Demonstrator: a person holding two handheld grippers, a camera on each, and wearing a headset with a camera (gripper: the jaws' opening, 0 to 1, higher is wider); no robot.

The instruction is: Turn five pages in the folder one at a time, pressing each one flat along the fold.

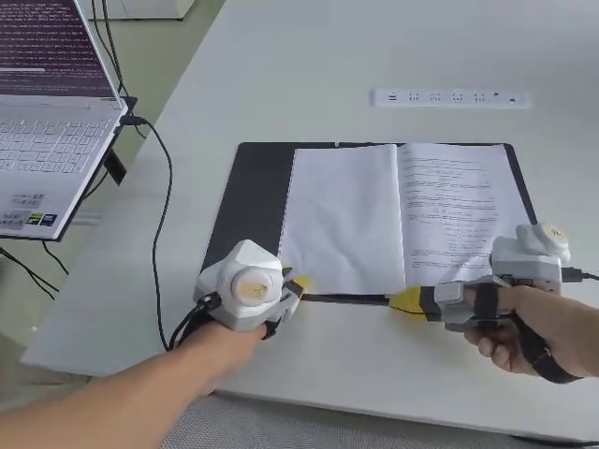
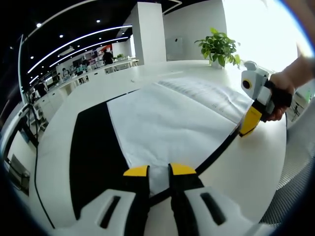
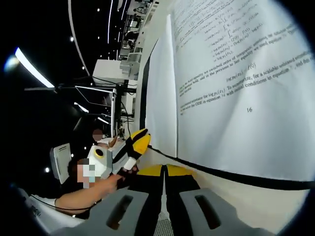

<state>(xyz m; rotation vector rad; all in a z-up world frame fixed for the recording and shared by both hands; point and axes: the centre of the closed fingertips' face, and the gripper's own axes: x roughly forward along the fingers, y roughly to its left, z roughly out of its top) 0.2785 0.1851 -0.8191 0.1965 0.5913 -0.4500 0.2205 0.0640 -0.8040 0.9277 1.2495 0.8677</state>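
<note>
White counter (image 1: 374, 346), person seated at near edge. L gripper (image 2: 158, 170) at near-left corner of blank white page (image 1: 342, 215): jaws a narrow gap apart, paper edge between; pinching or not, cannot tell. R gripper (image 3: 164, 170) at near edge of open black folder (image 1: 248, 196), approx. below fold: jaws pressed together, nothing held. Printed page (image 1: 459, 206) flat on right half. Beyond: white power strip (image 1: 451, 97); silver laptop (image 1: 47, 122) far left.
</note>
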